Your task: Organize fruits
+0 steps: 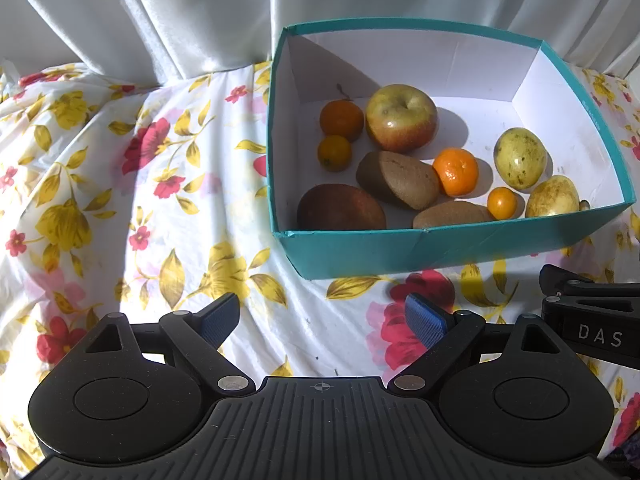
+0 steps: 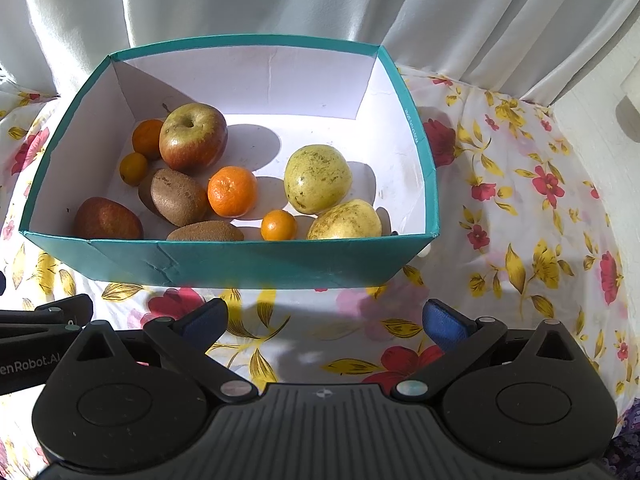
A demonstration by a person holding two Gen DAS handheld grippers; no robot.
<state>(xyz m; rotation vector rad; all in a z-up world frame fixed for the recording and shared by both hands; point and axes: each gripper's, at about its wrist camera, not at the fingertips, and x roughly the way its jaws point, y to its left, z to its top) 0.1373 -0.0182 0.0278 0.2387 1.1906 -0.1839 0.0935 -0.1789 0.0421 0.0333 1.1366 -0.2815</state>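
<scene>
Sitting on the flowered cloth (image 2: 540, 200) over the desk, the teal box (image 2: 240, 260) gathers every fruit, likely so none rolls off: apple (image 2: 193, 136), two pale guavas (image 2: 318, 178), kiwis (image 2: 178, 196), mandarin (image 2: 232, 191). Left tool (image 1: 326, 320) and right tool (image 2: 326, 322) hover just short of it, spread wide, holding nothing.
</scene>
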